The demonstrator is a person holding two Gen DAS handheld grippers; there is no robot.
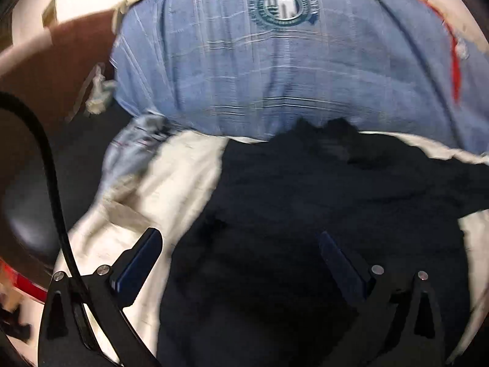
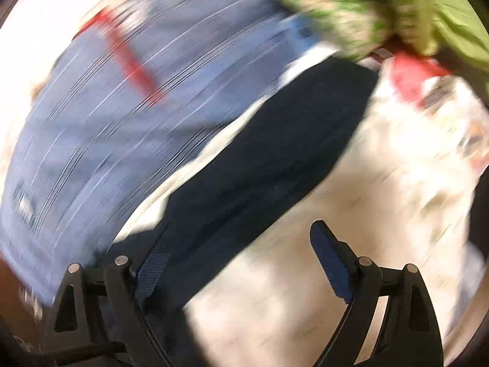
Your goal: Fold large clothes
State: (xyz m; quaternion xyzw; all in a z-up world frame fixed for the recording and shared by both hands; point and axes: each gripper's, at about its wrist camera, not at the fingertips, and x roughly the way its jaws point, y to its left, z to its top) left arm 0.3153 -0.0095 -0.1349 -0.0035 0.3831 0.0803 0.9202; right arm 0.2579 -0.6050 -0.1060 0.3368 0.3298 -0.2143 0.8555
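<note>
Dark garment (image 2: 259, 159), long axis diagonal, between open right gripper (image 2: 241, 235) fingers.

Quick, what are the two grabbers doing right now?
Left gripper: open, above the dark garment, holding nothing.
Right gripper: open, holding nothing.

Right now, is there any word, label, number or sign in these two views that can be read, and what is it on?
Round green crest printed on the blue plaid cloth: it has a ring of lettering, but that is too small and blurred to read.
Dark mark on the same blue cloth in the right wrist view: smeared by motion, unreadable.
Dark garment, white sheet, green cloth: no text visible.
Nothing can be quoted.
</note>
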